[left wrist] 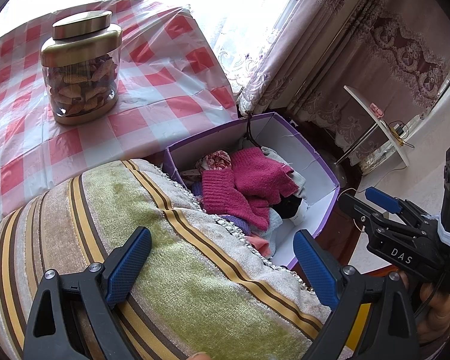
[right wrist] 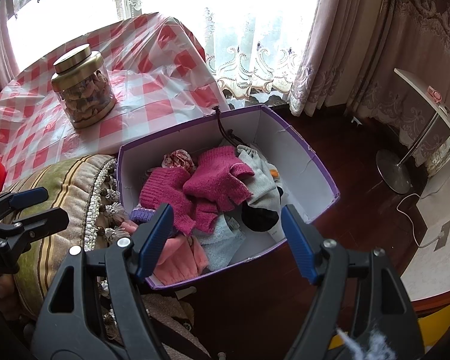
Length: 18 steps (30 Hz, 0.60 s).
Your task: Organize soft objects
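Holding: both grippers hang spread and empty, nothing between the pads.
Left gripper (left wrist: 222, 258): jaws wide apart over the striped cushion (left wrist: 171, 270), gripping nothing; blue pads face each other across the cushion's green band.
Right gripper (right wrist: 226, 240): jaws wide apart above the near end of the box (right wrist: 297, 162), gripping nothing; in the left wrist view it shows at the right edge, with a hand (left wrist: 435, 303) on its handle.
Box: purple outside, white inside, open-topped, on the dark wood floor just beside the cushion and the table's edge; a dark cord hangs over its far wall.
Soft things: all lie piled in the box. Two magenta knit gloves (right wrist: 207, 186) on top, a grey sock (right wrist: 264, 186) to their right, a black piece below that, a pale blue cloth (right wrist: 222, 240) and a pink knit (right wrist: 180, 258) at the near end, a purple knit at the left wall.
Table: red-and-white check cloth (left wrist: 165, 90) under clear plastic, behind the box.
Jar (left wrist: 81, 69): glass with gold lid, upright on the table, well apart from the box.
Far right: a white side table (right wrist: 429, 108) on a metal foot, before curtains.
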### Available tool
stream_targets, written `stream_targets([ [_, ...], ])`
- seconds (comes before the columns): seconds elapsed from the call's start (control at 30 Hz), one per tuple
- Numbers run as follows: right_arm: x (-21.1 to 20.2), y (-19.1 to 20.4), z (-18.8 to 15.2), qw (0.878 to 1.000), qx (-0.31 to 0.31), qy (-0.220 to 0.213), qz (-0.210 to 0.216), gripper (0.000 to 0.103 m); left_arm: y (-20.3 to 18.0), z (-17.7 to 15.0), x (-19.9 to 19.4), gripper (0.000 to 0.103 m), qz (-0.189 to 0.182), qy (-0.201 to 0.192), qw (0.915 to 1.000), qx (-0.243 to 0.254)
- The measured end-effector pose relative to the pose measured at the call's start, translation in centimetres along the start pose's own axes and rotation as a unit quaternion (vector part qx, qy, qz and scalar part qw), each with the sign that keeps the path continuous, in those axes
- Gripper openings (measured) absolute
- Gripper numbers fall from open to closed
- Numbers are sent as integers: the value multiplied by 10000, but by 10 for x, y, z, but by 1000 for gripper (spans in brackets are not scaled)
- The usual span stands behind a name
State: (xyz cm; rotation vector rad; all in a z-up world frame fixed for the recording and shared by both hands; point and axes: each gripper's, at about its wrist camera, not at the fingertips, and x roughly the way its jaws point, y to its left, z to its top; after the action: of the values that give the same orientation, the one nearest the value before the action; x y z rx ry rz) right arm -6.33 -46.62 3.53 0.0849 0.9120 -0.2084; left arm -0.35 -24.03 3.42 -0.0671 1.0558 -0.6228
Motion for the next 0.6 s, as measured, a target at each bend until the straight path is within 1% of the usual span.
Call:
stream_targets([
  [0.4,1,-1,0,10000,15,22,24,77,0,-1,0,96,-13,-40,10000,14],
  [0.5,1,-1,0,10000,18,24,44,77,-3,-1,1,99,3,-46,9999,139],
  [0.6,2,0,0,10000,17,50,60,77,-6,-2,1,100,50,-62,9997,243],
])
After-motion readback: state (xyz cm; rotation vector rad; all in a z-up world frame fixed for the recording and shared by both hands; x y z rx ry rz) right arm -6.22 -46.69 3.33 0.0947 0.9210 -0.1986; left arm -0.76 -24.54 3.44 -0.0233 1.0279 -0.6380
